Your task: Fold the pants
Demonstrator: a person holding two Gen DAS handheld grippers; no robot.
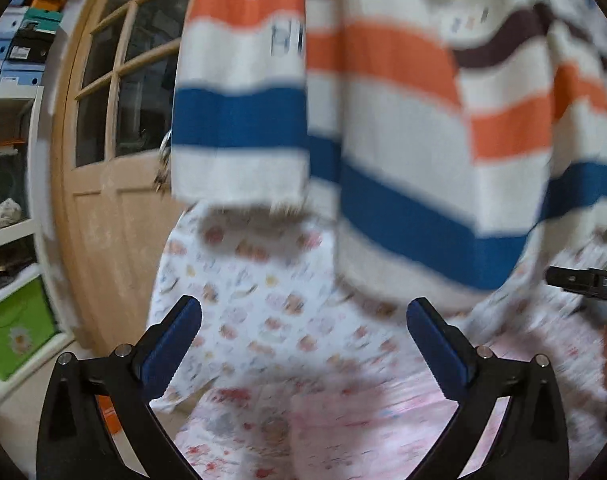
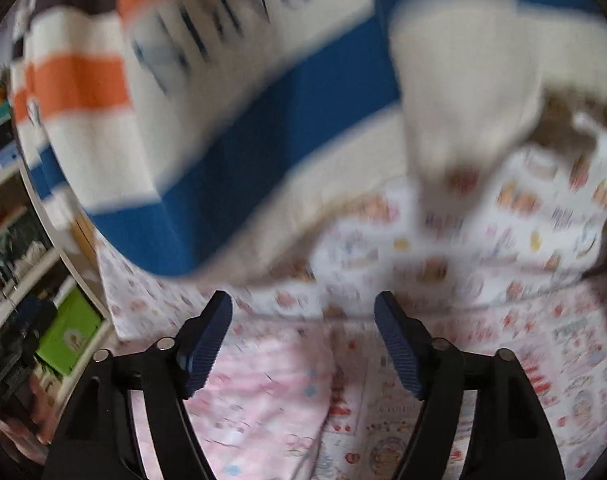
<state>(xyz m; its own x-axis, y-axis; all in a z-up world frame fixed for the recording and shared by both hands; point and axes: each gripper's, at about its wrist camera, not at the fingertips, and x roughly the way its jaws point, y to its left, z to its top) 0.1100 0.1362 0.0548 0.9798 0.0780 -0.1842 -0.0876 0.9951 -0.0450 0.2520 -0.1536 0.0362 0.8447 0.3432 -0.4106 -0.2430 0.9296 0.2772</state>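
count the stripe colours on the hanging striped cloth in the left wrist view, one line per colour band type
striped cloth, stripe colours visible:
orange: 1
blue: 1
dark brown: 1
white or cream: 1
total: 4 colours
Blur hides any finer stripes.

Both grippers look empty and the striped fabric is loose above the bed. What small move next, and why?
Probably lower both to the fabric once it settles. The left gripper and right gripper are open, holding nothing; the blurred orange, blue and white striped fabric hangs over the patterned bedsheet.
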